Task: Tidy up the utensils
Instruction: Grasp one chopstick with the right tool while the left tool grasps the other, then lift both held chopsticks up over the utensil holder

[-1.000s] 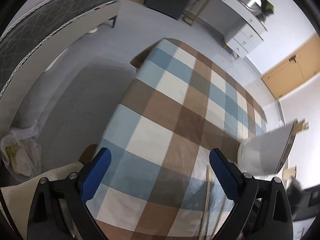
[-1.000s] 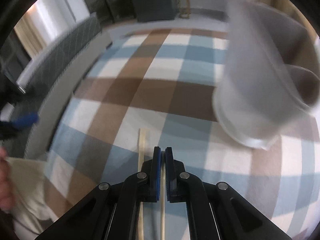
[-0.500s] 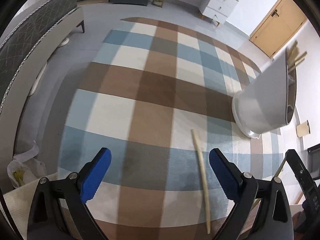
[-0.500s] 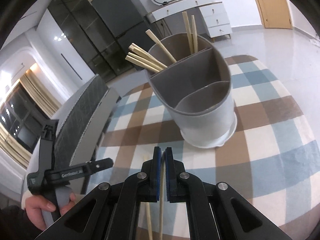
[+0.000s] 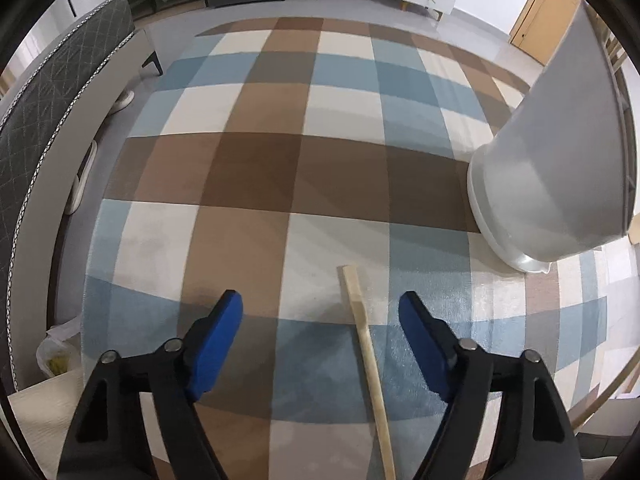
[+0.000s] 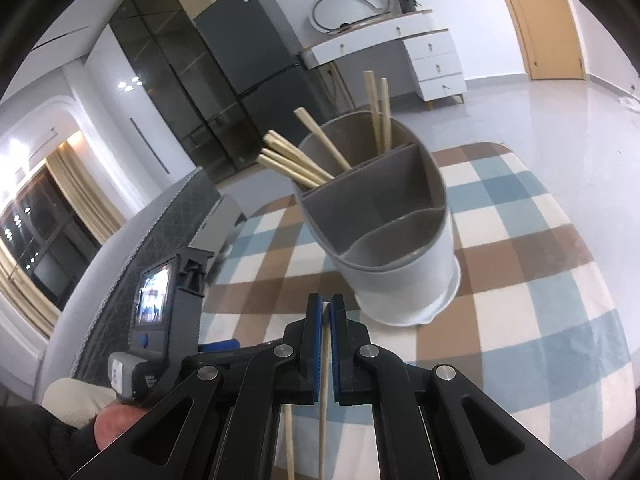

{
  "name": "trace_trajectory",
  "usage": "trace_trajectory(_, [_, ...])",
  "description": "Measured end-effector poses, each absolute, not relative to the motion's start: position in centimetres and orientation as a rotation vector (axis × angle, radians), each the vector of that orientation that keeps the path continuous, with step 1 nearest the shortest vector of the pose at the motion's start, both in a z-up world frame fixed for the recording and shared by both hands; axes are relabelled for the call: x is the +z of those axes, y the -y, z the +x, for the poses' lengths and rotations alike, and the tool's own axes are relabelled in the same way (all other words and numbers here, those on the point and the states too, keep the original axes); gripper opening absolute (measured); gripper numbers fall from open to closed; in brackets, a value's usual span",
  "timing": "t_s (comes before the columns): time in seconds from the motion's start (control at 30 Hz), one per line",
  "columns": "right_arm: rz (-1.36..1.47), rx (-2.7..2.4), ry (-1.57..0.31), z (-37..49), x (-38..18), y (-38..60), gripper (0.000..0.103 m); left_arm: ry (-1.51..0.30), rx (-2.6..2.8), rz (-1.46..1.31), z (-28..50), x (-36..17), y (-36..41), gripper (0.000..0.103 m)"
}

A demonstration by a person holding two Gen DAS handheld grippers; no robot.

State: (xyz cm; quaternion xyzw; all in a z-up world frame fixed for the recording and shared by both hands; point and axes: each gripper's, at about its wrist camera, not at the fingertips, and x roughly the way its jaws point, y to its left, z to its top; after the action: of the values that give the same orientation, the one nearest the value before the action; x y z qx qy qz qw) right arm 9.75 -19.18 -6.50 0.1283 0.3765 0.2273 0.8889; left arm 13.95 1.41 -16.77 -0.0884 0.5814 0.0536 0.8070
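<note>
Right tongs (image 6: 325, 306) pinch one chopstick (image 6: 322, 392) near the grey divided holder (image 6: 400, 240). Left tongs (image 5: 320, 312), spread but just been closing, straddle a loose chopstick (image 5: 370, 356) on the checked counter (image 5: 260, 168); pads apparently clear of it.

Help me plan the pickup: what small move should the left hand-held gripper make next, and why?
Probably lower and close. The left hand-held gripper has just been closing, yet its pads don't touch the chopstick lying between them on the checked cloth.
</note>
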Motion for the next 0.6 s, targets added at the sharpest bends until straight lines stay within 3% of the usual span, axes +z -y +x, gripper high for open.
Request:
trace_trajectory(0.17, [0.298,0.455,-0.777,9.9,-6.0,19.5,0.003,-1.281,0.117,-0.150,14.0,-17.7,-0.4,0.050])
trace_trajectory(0.23, [0.303,0.450,-0.770,9.9,-5.7,19.6,0.003,-1.273,0.120,-0.125,14.1,-17.6,-0.1,0.048])
trace_trajectory(0.33, [0.304,0.443,-0.763,10.0,-5.4,19.7,0.003,-1.270,0.111,-0.123,14.1,-17.4,0.2,0.032])
trace_trajectory(0.4, [0.310,0.437,-0.764,10.2,-5.4,19.8,0.003,-1.275,0.094,-0.113,14.3,-17.3,0.8,0.013])
trace_trajectory(0.47, [0.312,0.433,-0.761,10.2,-5.2,19.9,0.003,-1.281,0.087,-0.097,14.4,-17.2,1.4,0.005])
trace_trajectory(0.6, [0.315,0.428,-0.753,10.3,-5.0,20.2,0.003,-1.277,0.086,-0.077,14.3,-17.2,2.2,0.003])
